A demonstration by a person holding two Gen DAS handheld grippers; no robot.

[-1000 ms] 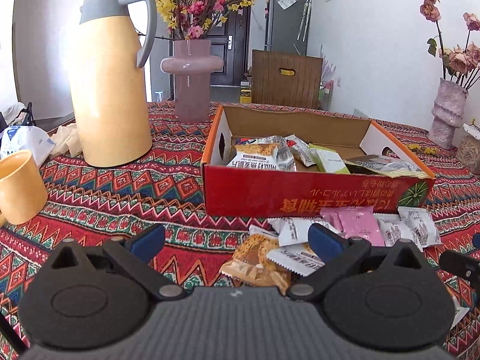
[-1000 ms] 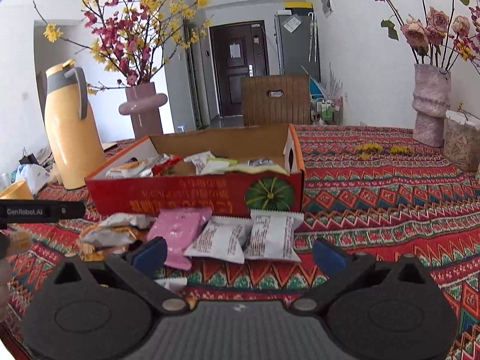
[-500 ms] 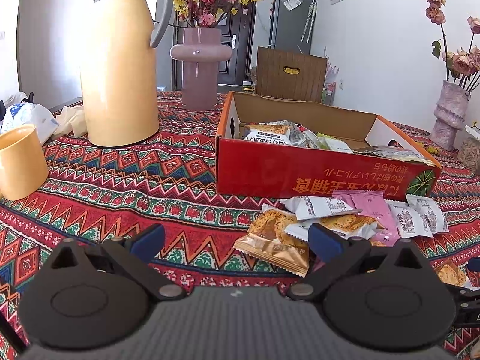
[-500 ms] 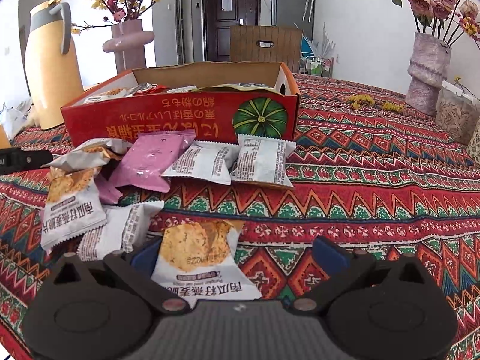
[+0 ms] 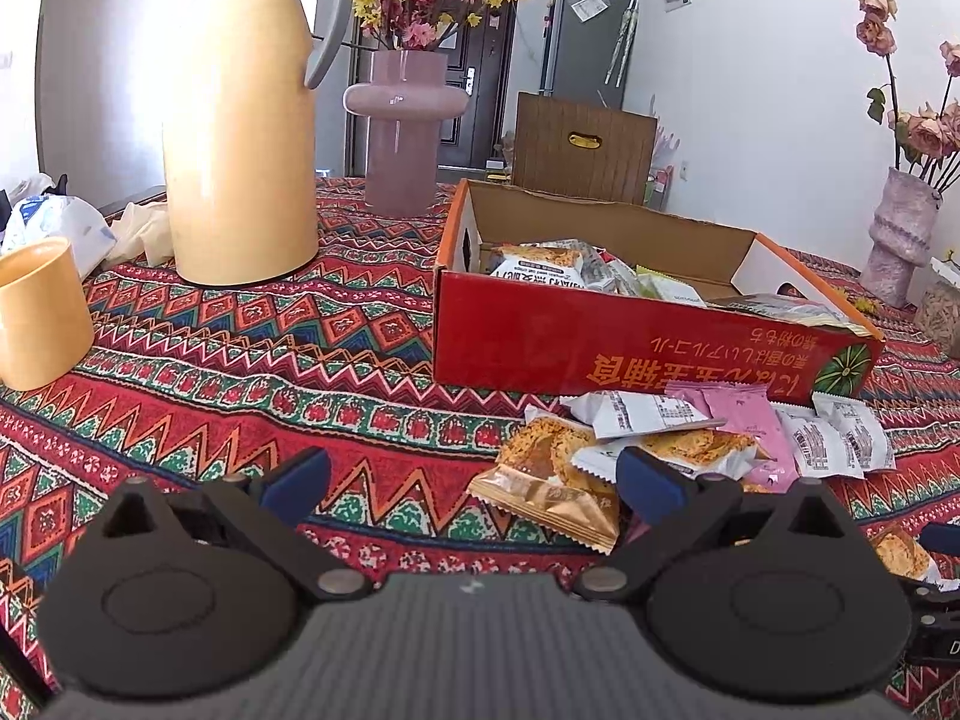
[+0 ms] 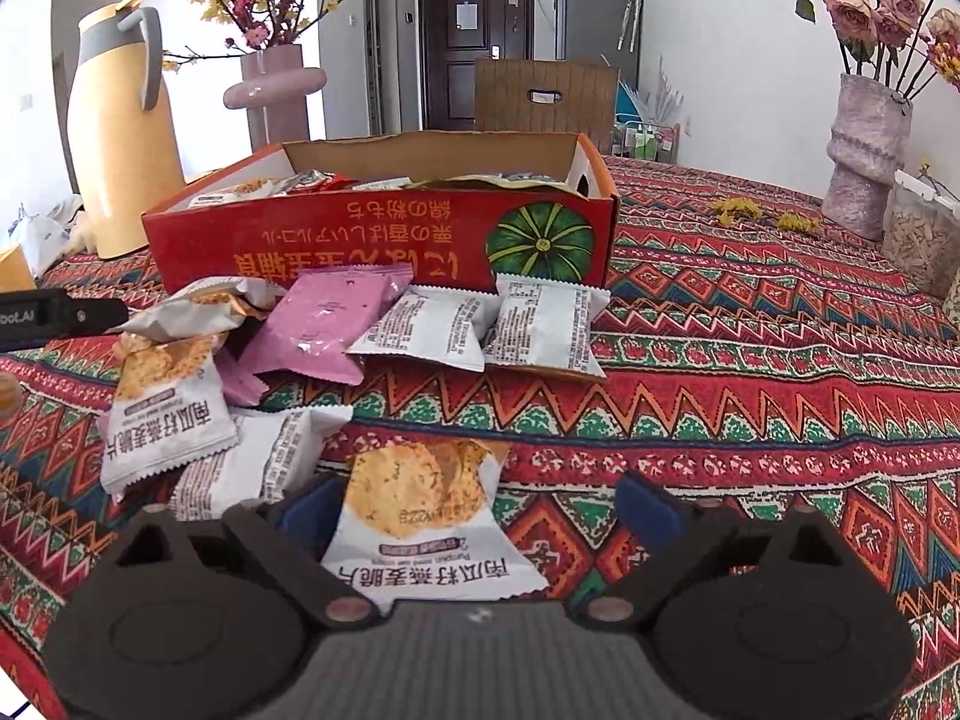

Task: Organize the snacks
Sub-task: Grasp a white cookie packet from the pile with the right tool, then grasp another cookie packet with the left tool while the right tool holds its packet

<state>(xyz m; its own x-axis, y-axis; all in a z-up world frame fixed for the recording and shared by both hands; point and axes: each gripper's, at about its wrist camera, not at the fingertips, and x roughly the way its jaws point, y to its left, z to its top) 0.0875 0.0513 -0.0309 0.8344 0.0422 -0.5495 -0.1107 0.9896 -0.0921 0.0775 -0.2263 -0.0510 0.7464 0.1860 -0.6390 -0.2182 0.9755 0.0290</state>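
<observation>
Right gripper [image 6: 474, 507] low over the patterned surface [image 6: 750, 360], straddling a cracker packet [image 6: 420, 516]; jaws just been closing, left pad at the packet's edge, right pad apart, so not yet gripping; red box [image 6: 384, 228] behind, part-filled, likely the destination; loose snacks [image 6: 372, 324] heaped before it. Left gripper [image 5: 474, 480] open, empty, hovering aside, probably waiting.

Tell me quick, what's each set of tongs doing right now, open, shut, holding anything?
Left tongs: open, holding nothing.
Right tongs: open but just been closing; a cracker packet lies between them, not yet pinched.
</observation>
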